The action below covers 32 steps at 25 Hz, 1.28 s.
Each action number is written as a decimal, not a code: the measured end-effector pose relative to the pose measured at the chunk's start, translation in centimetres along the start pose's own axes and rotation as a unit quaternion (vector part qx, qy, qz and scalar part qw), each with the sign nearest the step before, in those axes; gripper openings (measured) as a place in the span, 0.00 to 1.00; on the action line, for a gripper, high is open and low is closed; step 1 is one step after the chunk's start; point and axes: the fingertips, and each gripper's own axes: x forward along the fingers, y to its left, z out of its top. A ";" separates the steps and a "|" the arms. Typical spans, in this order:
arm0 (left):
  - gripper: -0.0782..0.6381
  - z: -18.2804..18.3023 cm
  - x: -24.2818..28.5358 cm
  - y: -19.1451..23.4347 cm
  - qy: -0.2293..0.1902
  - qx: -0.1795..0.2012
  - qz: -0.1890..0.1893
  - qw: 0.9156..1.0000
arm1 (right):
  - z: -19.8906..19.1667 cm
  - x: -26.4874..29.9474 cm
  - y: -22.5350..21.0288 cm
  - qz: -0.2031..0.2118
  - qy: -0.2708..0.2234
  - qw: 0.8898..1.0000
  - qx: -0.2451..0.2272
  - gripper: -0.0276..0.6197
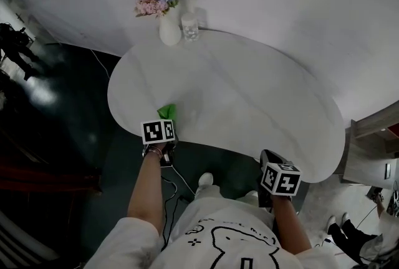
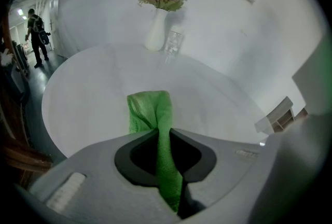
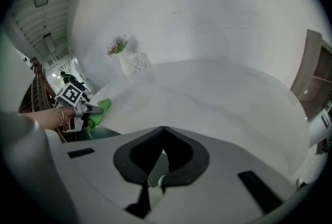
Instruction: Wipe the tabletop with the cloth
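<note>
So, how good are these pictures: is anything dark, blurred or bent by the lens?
Head view: dim overall, floor at left very dark, tabletop evenly grey with no glare. Left gripper view: strong fisheye, black corners, cloth sharp. Right gripper view: same fisheye bending, vase small and soft.

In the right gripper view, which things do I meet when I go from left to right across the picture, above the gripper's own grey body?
left gripper with its black-and-white marker cube → green cloth clamped in it → white vase of pink and blue flowers → clear drinking glass → brown wooden cabinet at the right edge
</note>
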 end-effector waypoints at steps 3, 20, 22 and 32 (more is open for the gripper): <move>0.18 -0.4 0.2 -1.1 0.002 0.000 -0.003 1.000 | -0.2 -0.7 -1.1 -0.002 0.003 1.000 -0.003 0.04; 0.18 -2.5 1.2 -8.9 0.019 0.009 -0.046 0.999 | -2.7 -3.2 -5.5 -0.018 0.057 0.998 0.019 0.04; 0.18 -2.8 1.4 -9.9 0.021 0.016 -0.049 0.998 | -3.0 -3.5 -6.1 -0.017 0.056 0.998 0.024 0.04; 0.18 -4.0 1.9 -14.0 0.036 0.040 -0.058 0.997 | -4.3 -5.0 -7.5 -0.001 0.051 0.998 0.034 0.04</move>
